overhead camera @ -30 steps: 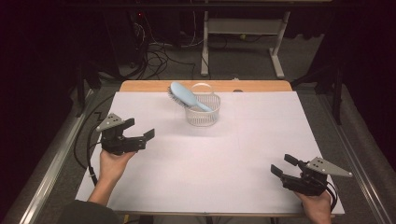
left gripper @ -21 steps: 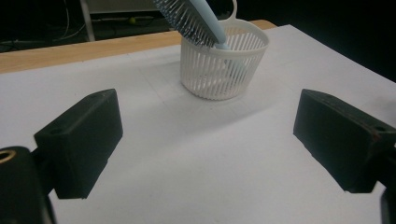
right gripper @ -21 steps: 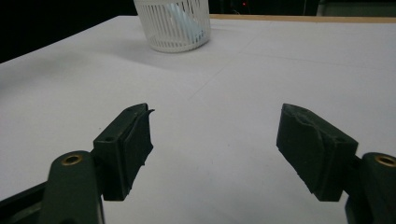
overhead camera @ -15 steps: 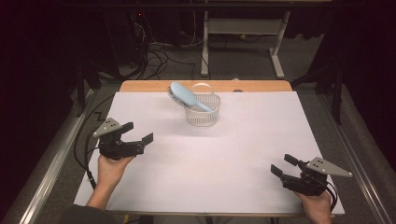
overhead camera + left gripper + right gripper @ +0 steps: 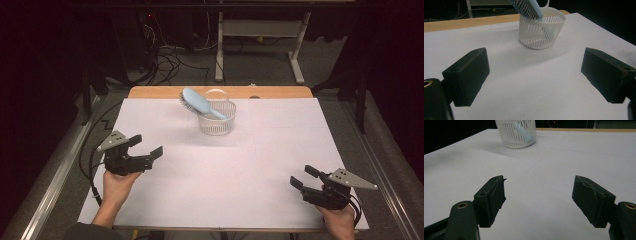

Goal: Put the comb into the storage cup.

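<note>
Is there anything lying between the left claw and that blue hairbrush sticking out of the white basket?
Nothing visible. Bare white table lies between the open left claw and the basket. The hairbrush leans out over the basket's rim, toward that claw's side.

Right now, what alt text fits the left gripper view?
A light blue hairbrush leans, handle down, in a white slotted basket at the far end of a white table. The left gripper has its two black jaws wide open in the foreground.

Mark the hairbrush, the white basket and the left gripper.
hairbrush (image 5: 195,102): high view, on the blue back of its head.
white basket (image 5: 537,37): left gripper view, on its slatted side wall.
left gripper (image 5: 146,146): high view, midway between its open fingertips.
</note>
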The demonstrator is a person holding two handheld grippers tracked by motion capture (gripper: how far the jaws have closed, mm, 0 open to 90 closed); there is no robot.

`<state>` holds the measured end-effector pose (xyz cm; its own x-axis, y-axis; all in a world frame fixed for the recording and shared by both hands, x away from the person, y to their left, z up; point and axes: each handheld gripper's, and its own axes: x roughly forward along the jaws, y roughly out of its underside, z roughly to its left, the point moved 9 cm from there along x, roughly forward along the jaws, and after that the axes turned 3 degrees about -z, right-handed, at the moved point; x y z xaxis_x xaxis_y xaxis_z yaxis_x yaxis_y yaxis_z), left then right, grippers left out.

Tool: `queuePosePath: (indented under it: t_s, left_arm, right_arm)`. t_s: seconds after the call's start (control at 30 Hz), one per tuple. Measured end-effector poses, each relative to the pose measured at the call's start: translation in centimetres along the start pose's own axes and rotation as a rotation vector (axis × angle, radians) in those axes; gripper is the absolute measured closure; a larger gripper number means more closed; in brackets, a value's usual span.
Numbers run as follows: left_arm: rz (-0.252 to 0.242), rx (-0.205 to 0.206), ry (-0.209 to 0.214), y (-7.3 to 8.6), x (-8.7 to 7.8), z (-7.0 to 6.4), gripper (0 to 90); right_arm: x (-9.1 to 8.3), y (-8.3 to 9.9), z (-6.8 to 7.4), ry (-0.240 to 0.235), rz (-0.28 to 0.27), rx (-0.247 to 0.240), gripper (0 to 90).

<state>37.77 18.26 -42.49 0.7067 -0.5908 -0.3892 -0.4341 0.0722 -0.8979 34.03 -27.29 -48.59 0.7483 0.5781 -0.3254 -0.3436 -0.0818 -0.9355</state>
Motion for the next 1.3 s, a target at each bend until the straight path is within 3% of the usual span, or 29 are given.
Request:
queuePosePath:
  t_s: [1.3]
  left_arm:
    - [0.018, -0.050, 0.000, 3.2, -0.7, 0.4, 7.5]
  right_arm:
    - [0.0, 0.0, 0.1, 0.001, 0.001, -0.001, 26.8]
